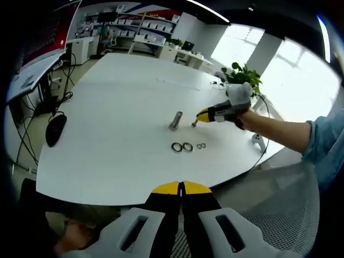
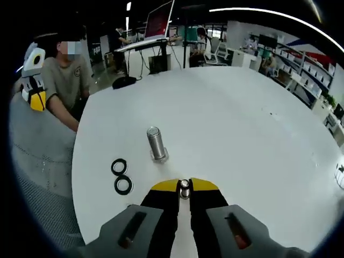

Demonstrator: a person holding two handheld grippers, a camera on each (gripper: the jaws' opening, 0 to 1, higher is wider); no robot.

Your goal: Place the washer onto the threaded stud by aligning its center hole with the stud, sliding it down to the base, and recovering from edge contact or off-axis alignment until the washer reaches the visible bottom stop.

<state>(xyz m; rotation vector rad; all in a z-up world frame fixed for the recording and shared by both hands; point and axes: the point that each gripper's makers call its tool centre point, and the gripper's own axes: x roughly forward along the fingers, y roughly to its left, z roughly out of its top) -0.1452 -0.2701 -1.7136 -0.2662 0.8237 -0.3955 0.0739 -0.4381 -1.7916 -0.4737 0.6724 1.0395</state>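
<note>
White round table (image 1: 118, 123) seen in an open office. Black computer mouse (image 1: 55, 129) lying near the table's edge, its cable trailing off the side. Green potted plant (image 1: 243, 77) seen past the far edge, against bright windows. Shelving with white boxes (image 1: 141, 25) noted along the back wall. Open laptop (image 2: 159, 21) placed on a desk beyond the table. Grey mesh chair (image 2: 37, 161) positioned beside the table.
</note>
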